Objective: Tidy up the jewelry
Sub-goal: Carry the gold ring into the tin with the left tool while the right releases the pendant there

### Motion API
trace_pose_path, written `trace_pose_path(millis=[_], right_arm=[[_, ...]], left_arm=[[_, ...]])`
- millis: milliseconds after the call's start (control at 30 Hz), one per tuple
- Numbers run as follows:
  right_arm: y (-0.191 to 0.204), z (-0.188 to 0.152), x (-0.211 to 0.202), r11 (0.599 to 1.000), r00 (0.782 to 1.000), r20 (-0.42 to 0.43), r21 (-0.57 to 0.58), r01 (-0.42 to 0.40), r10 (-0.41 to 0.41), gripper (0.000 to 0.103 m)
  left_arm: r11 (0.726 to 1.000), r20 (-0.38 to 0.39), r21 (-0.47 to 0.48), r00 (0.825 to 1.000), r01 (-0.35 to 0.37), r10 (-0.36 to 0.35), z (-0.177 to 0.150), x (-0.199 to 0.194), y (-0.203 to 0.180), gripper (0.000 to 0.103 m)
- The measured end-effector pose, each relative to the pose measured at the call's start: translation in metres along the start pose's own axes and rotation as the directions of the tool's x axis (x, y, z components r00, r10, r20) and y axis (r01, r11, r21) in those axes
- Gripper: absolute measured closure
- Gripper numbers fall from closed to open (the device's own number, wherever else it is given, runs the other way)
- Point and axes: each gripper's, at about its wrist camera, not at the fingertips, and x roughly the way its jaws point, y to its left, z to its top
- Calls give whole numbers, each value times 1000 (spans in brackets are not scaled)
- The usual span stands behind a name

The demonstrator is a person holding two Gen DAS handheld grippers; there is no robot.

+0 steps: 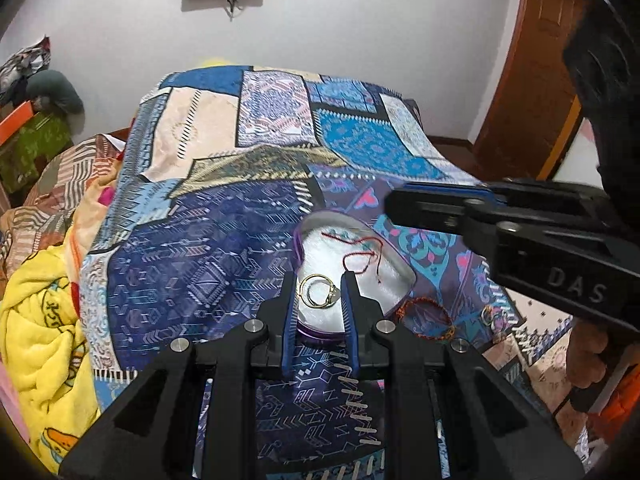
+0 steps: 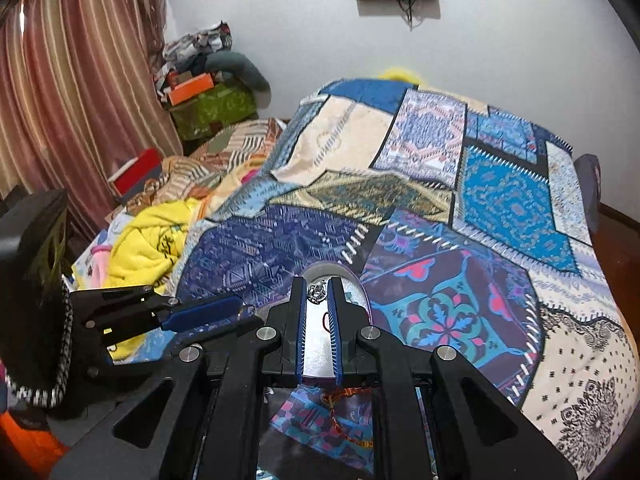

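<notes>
Left tongs [image 1: 319,280] part-open around gold rings [image 1: 318,290] in tray [image 1: 394,280]; right tongs [image 2: 319,290] narrowly open, gripping silver ornament [image 2: 318,293]

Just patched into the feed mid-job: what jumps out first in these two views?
The loud blue patchwork bedspread fills both views. On it sits a shallow white-lined tray holding gold rings and a red thread. The left gripper frames the rings with its jaws apart, while the right gripper pinches a small silvery piece above the tray.

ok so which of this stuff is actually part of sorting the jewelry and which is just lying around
Job:
round tray
gold rings
red thread
braided bracelet
silver ornament in right claw

Lying about:
yellow blanket
orange box
</notes>
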Motion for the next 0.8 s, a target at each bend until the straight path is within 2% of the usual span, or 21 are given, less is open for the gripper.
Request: trace_pose_path(millis=[500,567,633,700,800], right_arm=[[6,2,15,999,998,-57,-41,-14,11,93],[7,2,14,999,998,-57,-47,-9,6,83],[7,2,12,999,999,-48,-48,4,-6,72],[8,2,7,999,999,-32,-48,12,-13,69],[8,3,-2,998,999,-14,-54,28,-29,69]], left_arm=[[1000,-11,-16,1000,12,-12,-2,10,4,83],[1000,-14,-20,1000,7,-7,-2,9,4,80],[1000,-14,-19,1000,-5,4,-4,7,3,70],[1000,-8,-17,1000,-13,13,-5,3,2,66],[1000,-6,-19,1000,-21,20,-5,-2,2,66]])
